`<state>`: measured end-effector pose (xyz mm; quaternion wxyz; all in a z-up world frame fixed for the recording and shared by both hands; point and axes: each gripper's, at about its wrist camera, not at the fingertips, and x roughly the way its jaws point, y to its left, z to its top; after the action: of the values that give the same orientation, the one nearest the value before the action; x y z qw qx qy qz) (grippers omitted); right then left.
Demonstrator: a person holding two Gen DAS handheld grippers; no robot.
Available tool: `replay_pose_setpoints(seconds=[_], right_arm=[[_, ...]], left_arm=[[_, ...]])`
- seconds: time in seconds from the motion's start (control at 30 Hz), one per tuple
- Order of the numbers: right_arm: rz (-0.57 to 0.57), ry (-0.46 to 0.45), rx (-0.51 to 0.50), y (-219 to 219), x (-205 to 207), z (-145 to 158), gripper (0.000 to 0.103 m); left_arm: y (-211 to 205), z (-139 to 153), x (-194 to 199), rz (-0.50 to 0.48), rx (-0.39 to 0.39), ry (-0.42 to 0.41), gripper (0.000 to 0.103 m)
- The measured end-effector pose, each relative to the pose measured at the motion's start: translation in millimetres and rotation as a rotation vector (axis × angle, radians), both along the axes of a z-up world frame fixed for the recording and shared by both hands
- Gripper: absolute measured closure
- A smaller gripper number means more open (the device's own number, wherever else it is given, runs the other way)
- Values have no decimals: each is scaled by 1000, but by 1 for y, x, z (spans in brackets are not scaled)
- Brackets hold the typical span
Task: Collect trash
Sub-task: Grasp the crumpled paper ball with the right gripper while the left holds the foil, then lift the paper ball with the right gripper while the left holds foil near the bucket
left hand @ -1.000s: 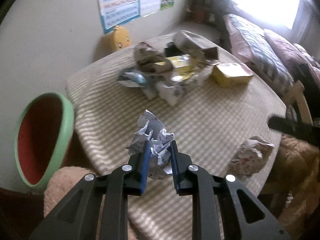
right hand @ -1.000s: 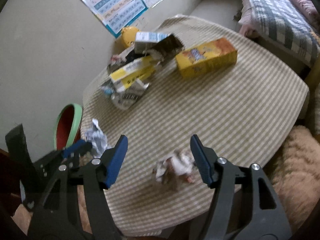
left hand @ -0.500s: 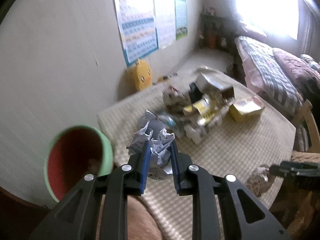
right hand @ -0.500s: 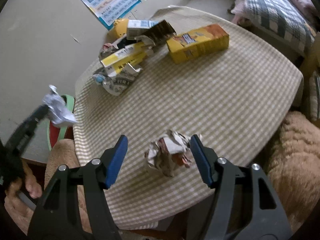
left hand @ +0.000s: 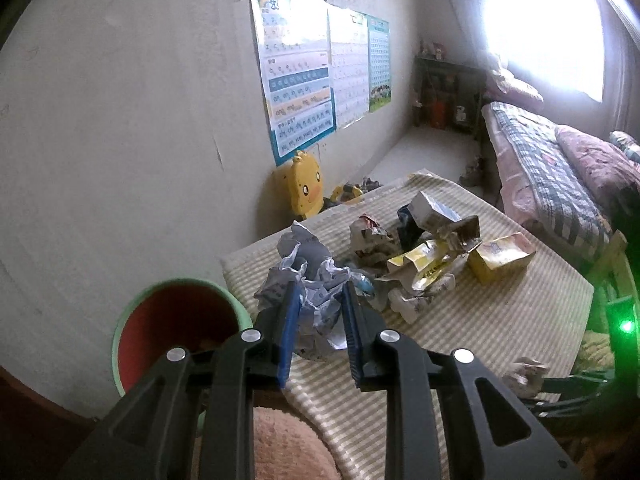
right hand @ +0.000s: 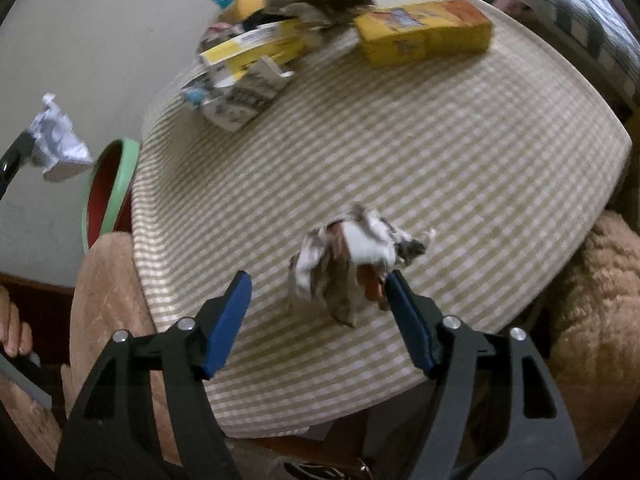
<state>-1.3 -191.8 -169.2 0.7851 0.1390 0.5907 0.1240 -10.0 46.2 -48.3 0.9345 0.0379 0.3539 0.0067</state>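
Gripping one paper wad (left hand: 308,292): left tongs (left hand: 320,312) | right tongs (right hand: 316,300) closing round second wad (right hand: 352,256), unclamped | one bin (left hand: 132,320)

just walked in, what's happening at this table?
A person with a gripper in each hand is clearing trash off a checked tablecloth. The left gripper is shut on a crumpled white paper ball, held up near the green bin beside the table. The right gripper is closing around a second crumpled paper wad on the cloth; only one pad looks near it. A pile of torn cartons and a yellow box remain.
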Motion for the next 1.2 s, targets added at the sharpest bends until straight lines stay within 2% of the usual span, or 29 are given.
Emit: replay_pose_setpoints(seconds=[0.13,0.2,0.3,0.47,0.5,0.57,0.63,0.77,0.97,1.0,1.03,1.1,1.13,1.17,1.2], right_arm=[[55,-21,13,13,2,3,82],[68,-54,29,16,4,9,90],[66,-109,17,19,7,22,93],[62,-119,16,20,13,27,92],[60,-116,20,21,14,27,91],[59,-111,12,23,18,25,79],[42,-130,-40,23,25,26,47],[22,-136,-94,24,43,23,41],[13,-35,-79,30,63,-8,39],[17,-30,-79,29,63,-11,44],[25,-33,-82,28,62,-12,61],[25,-48,-58,24,61,-9,72],[17,-57,-34,21,60,-6,82],[10,-66,-15,18,60,-4,85],[0,-83,23,15,59,1,96]], left_arm=[[1,0,-2,-4,-7,-7,83],[2,1,-4,-3,-7,-13,83],[6,2,-6,3,-17,-13,83],[12,1,-6,17,-22,-8,83],[13,0,-6,19,-22,-6,83],[15,-1,-5,25,-25,-2,83],[17,-4,-4,29,-34,4,82],[16,-8,-4,25,-30,12,82],[16,-8,-3,26,-14,6,82],[17,-8,-3,28,-11,4,82],[18,-8,-2,30,-11,4,82],[19,-8,-1,33,-13,7,82],[20,-8,-1,36,-14,5,82],[20,-8,-1,36,-15,4,82],[21,-7,-2,36,-15,3,82]])
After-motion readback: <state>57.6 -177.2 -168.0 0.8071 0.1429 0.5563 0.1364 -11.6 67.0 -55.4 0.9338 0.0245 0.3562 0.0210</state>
